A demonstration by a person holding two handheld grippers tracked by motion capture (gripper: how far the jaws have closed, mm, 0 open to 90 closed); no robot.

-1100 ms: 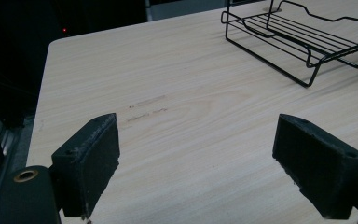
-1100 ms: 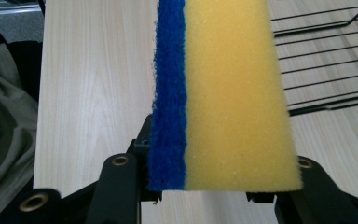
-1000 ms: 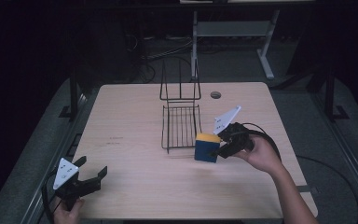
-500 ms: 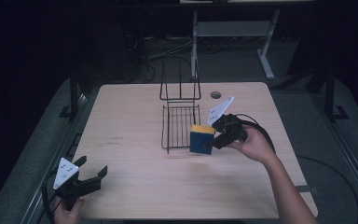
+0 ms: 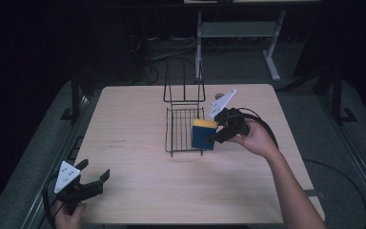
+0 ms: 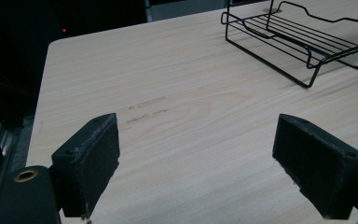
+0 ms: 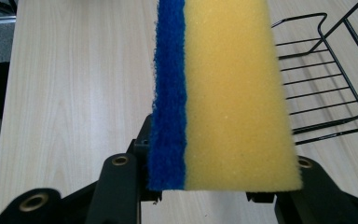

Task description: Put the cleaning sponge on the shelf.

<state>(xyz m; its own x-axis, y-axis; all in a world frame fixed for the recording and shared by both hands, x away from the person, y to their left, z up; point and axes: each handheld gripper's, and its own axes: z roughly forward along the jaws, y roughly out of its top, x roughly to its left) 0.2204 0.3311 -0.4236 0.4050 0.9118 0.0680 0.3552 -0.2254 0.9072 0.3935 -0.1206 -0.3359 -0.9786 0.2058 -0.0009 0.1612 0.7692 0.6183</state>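
While our right gripper (image 5: 215, 137) clamps the sponge (image 5: 204, 134) at the wire rack (image 5: 183, 130)'s right edge mid-table, our left gripper (image 5: 94, 182) gapes empty near the table (image 5: 133, 109)'s front-left corner; next we judge lowering it into the rack.

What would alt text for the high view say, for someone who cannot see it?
A person's right gripper holds a yellow and blue sponge at the near right corner of a black wire rack on a pale wooden table. The left gripper rests open at the table's near left corner.
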